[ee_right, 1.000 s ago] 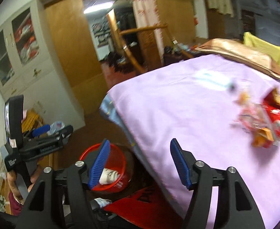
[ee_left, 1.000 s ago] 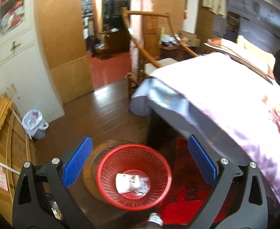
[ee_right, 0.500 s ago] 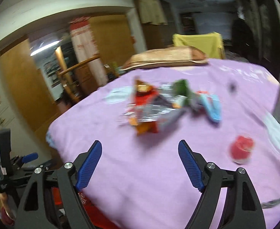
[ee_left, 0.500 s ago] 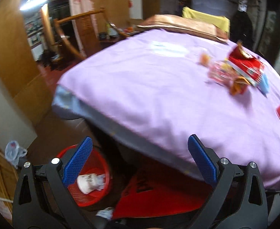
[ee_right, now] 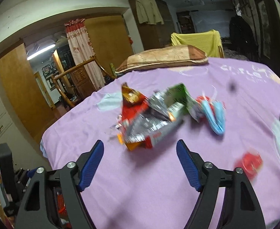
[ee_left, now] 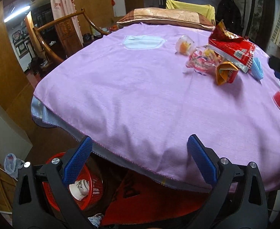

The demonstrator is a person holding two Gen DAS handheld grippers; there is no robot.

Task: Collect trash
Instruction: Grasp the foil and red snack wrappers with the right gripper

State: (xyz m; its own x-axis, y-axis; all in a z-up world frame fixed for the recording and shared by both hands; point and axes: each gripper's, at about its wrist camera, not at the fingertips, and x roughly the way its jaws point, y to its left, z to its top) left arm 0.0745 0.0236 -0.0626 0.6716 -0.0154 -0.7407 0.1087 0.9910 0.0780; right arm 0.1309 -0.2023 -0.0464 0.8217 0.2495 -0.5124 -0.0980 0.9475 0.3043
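A heap of snack wrappers (ee_left: 233, 49) lies on the purple bedsheet (ee_left: 130, 95), far right in the left wrist view, with a jelly cup (ee_left: 184, 44), a blue mask (ee_left: 256, 67) and a small red cup (ee_left: 279, 98) around it. My left gripper (ee_left: 139, 145) is open and empty over the bed's near edge. Below it on the floor stands a red basket (ee_left: 94, 189) holding a crumpled white cup (ee_left: 80, 187). My right gripper (ee_right: 140, 147) hovers just short of the wrapper heap (ee_right: 149, 118); its jaws are closing with nothing between them. The blue mask (ee_right: 215, 114) and red cup (ee_right: 248, 164) lie to its right.
A brown pillow (ee_left: 164, 17) lies at the bed's far end, with a yellow cloth behind it. A wooden chair (ee_left: 50, 38) stands left of the bed. A plastic bag (ee_left: 11, 164) sits on the floor by the cabinet. A red mat (ee_left: 140, 200) lies under the bed edge.
Both views have swung from the floor basket up over the bed. The wrapper heap has come closer in front of the right gripper. Both grippers stay empty.
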